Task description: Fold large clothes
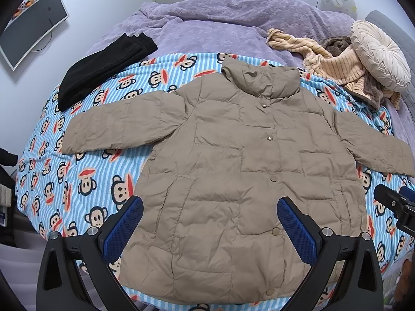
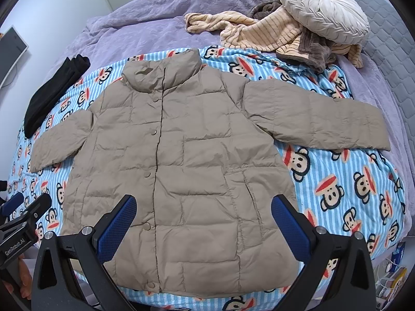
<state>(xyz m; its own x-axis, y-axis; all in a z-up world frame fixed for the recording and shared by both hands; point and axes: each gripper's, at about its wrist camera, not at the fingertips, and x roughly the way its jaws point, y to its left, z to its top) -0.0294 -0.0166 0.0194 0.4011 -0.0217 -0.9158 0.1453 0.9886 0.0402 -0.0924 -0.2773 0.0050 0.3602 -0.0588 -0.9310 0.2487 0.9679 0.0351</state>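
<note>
the tan quilted puffer jacket (image 1: 233, 168) lies flat and face up on the striped cartoon-monkey blanket (image 1: 77, 181), snaps closed, collar at the far end, both sleeves spread out to left and right. no fold is made yet; judged as the start of the task. the left gripper (image 1: 210, 223) hangs over the near hem with its blue-padded fingers (image 1: 124, 228) spread wide, holding nothing. the right gripper (image 2: 203, 220) does the same over the near right half, jaws wide apart and empty. the next move likely calls for pinching a sleeve cuff and carrying it across the body. the shell looks thin, crinkly and slippery, with soft stitched panels. a black folded garment (image 1: 98, 70) lies far left; a round pleated cushion (image 2: 324, 10) rests on striped knitwear (image 2: 259, 33) far right.
</note>
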